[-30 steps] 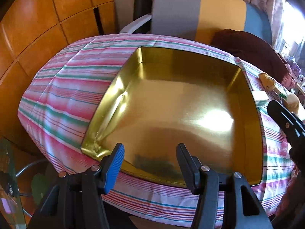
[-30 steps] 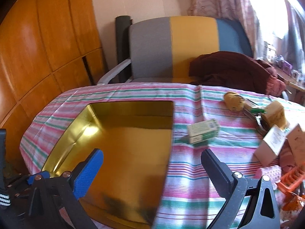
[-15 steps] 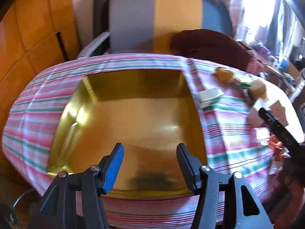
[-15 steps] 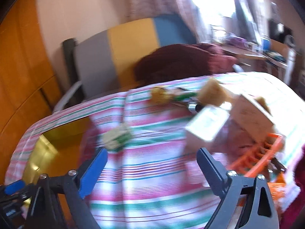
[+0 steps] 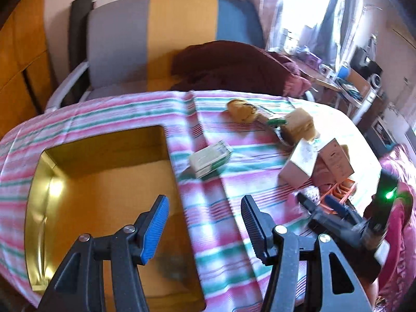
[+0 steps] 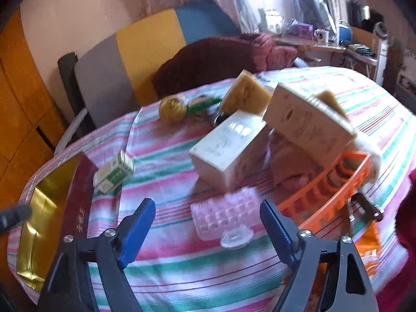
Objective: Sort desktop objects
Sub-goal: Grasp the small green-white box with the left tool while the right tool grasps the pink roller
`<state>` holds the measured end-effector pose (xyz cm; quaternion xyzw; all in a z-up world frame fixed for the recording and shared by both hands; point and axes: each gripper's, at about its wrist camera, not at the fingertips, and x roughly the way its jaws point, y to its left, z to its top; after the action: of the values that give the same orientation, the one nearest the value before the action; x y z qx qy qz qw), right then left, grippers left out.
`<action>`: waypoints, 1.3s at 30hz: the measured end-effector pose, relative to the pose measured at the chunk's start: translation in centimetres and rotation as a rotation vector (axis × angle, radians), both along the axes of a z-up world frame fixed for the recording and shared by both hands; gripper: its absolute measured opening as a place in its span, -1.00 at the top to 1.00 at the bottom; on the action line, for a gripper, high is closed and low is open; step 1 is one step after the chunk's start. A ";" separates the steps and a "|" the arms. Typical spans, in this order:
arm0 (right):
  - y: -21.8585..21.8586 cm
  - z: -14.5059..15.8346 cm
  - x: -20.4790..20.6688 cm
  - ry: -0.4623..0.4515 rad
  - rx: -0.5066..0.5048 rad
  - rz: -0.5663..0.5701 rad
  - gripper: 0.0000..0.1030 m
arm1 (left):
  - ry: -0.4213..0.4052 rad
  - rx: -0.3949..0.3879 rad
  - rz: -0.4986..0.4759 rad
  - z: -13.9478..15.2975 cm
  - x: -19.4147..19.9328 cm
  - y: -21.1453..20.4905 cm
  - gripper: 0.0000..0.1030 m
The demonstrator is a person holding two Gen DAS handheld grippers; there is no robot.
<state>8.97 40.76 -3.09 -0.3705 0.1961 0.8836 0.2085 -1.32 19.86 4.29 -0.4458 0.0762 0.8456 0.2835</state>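
Tilted downward, the left gripper (image 5: 204, 230) gapes empty over the tin's (image 5: 39, 182) edge, while the right gripper (image 6: 208, 231), jaws just narrowing yet empty, hangs above the pink case (image 6: 225, 214).

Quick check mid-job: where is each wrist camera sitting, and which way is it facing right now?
Left wrist: on the left gripper, looking down along its open fingers at the gold tin and striped tablecloth; the right gripper shows at right.
Right wrist: on the right gripper, fingers open, facing the pink clear piece, orange basket and cream boxes.
Shared: tin, green-white box, boxes, chair.
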 end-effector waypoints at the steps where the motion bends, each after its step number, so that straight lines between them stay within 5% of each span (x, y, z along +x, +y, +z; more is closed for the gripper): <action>1: -0.1 -0.4 -0.1 -0.018 0.020 -0.004 -0.67 | 0.000 -0.002 -0.007 0.0 -0.5 0.5 -0.13; 8: -0.3 -1.9 -0.8 -0.055 0.113 0.011 -0.72 | -0.078 -0.048 -0.121 -1.2 -4.5 4.3 -0.13; 10: -0.5 -2.3 -0.9 -0.065 0.137 0.024 -0.60 | -0.091 -0.079 -0.147 -2.0 -5.4 5.8 -0.13; 12: -0.6 -2.7 -1.0 -0.079 0.144 0.043 -0.26 | -0.100 -0.101 -0.177 -2.8 -6.0 7.1 -0.13; 19: -1.2 -2.8 -0.2 -0.051 0.194 0.085 -0.23 | -0.079 -0.226 -0.205 -5.8 -8.5 11.0 -0.13; 26: -0.6 -2.1 0.4 0.008 0.141 0.095 -0.23 | -0.069 -0.361 -0.222 -8.5 -8.9 11.9 -0.12; 32: -0.3 -1.8 0.6 0.026 0.105 0.091 -0.23 | -0.207 -0.300 -0.303 -8.7 -6.1 11.9 -0.07; 39: -0.3 -2.0 0.7 0.022 0.106 0.099 -0.26 | -0.171 -0.298 -0.281 -8.9 -5.5 11.2 -0.07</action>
<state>9.65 40.43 -5.07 -0.3583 0.1326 0.9061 0.1819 -6.81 31.10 -4.61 -0.5378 0.2377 0.7362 0.3350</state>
